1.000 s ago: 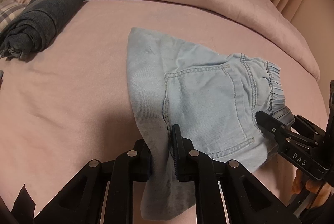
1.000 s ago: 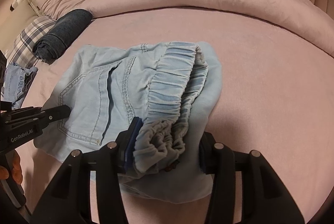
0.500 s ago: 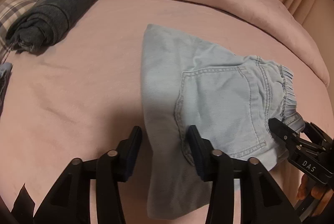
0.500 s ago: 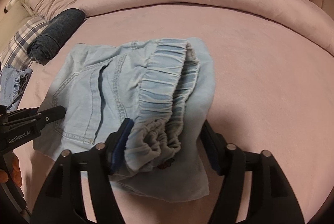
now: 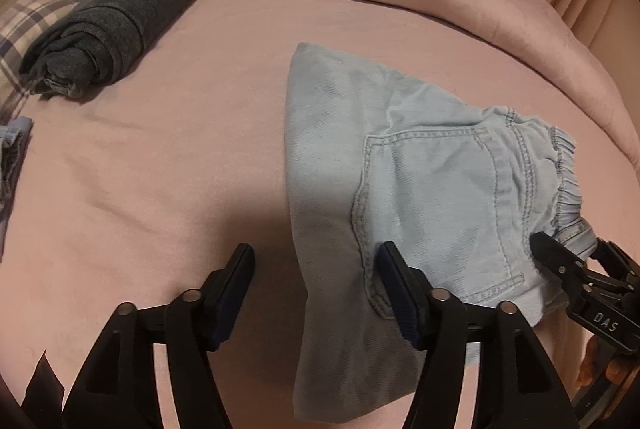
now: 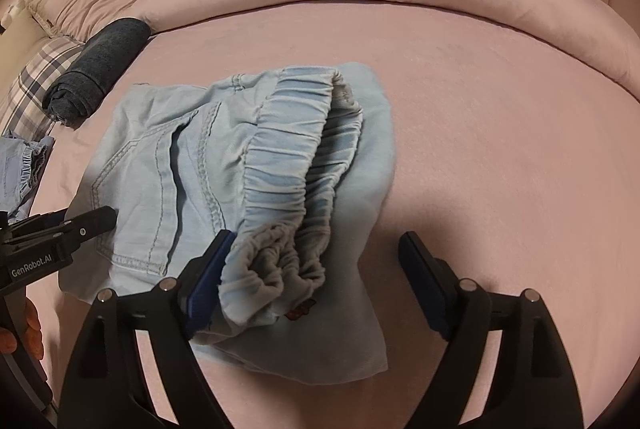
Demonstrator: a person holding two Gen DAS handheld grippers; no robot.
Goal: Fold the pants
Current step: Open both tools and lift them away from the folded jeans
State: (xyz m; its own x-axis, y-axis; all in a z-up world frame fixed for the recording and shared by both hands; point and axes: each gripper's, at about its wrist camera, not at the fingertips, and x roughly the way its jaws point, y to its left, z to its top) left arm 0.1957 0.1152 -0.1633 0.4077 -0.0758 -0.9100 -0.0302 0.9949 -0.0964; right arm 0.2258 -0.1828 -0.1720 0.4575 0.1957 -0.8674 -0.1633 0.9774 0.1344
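left gripper (image 5: pixel 316 293): black, blue pads, silver screws | right gripper (image 6: pixel 316 269): same, "DAS" mark

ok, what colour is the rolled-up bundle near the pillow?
Dark charcoal grey, the rolled bundle; clearest in the left wrist view.

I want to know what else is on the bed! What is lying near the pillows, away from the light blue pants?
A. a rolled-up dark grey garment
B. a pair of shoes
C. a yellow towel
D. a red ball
A: a rolled-up dark grey garment lies on the pink bed by the plaid pillow, well apart from the light blue pants.
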